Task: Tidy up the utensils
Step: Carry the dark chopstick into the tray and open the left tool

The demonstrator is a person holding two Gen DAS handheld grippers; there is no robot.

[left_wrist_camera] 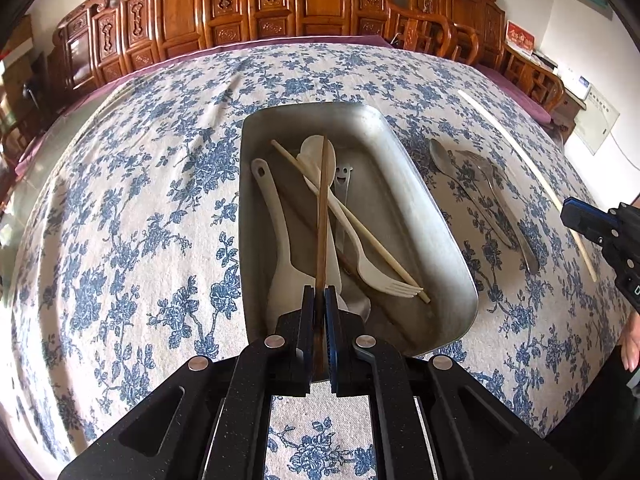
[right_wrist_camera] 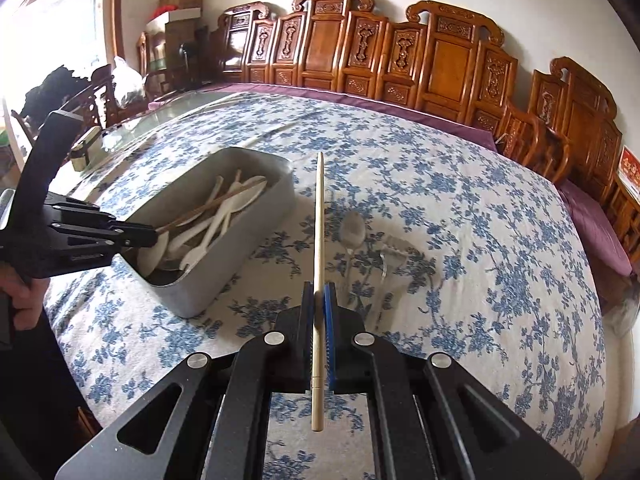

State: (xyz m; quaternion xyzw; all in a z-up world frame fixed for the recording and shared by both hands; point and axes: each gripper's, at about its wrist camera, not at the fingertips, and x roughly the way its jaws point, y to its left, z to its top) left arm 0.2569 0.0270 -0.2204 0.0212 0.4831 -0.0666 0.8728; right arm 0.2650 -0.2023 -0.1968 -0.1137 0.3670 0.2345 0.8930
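My left gripper [left_wrist_camera: 319, 292] is shut on a brown chopstick [left_wrist_camera: 322, 208], which points down into the metal tray [left_wrist_camera: 440, 216]. In the tray lie a white spatula [left_wrist_camera: 276, 216], a white fork [left_wrist_camera: 372, 268], a white spoon [left_wrist_camera: 316, 152], a pale chopstick [left_wrist_camera: 360, 232] and a smiley-faced metal utensil [left_wrist_camera: 343, 176]. My right gripper [right_wrist_camera: 319, 292] is shut on a second pale chopstick [right_wrist_camera: 319, 220], held above the cloth to the right of the tray [right_wrist_camera: 240, 248]. A metal spoon [right_wrist_camera: 353, 228] and a metal fork [right_wrist_camera: 394, 252] lie on the cloth beyond it. The left gripper [right_wrist_camera: 154, 236] hangs over the tray's near end.
A blue-flowered cloth [right_wrist_camera: 480, 240] covers the big table. Carved wooden chairs [right_wrist_camera: 440, 60] line its far side. A hand [right_wrist_camera: 24, 300] holds the left gripper's grip at the left edge. A small object [right_wrist_camera: 86, 148] stands on the bare glass at the table's far left.
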